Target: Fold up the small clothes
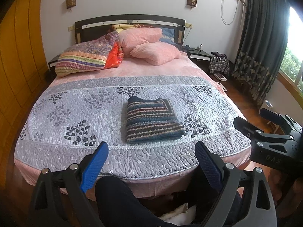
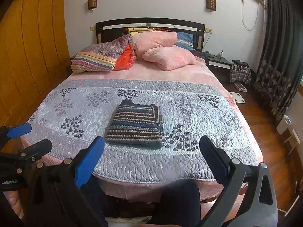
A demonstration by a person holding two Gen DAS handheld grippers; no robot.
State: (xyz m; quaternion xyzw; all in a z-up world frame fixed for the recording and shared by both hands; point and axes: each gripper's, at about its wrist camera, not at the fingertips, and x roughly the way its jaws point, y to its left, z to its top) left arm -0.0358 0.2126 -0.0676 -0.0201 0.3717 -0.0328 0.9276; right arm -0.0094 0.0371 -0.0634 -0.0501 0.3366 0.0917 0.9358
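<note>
The dark blue knitted sweater with thin red, cream and teal stripes (image 1: 153, 121) lies folded into a neat, thick rectangle on the grey quilted bedspread with the leaf print (image 1: 75, 113), near the foot of the bed and roughly midway across it, its folded edges squared and nothing trailing loose. Judged from that, the folding of this piece looks finished, or all but; what remains would be a light press to flatten it or lifting it away to a pile, and no other small garment waiting on the quilt is visible. The left gripper (image 1: 151, 167) hangs short of the foot edge with its blue-padded fingers spread wide and holding nothing, and the right gripper (image 2: 151, 162) does the same beside it, jaws apart and empty, both well clear of the sweater. Any next reach means going forward over the corded hem of the quilt. There is plenty of bare quilt to either side of the sweater; the pink pillows (image 1: 149, 45) and the folded patterned quilts (image 1: 85, 58) sit well apart at the headboard end.
</note>
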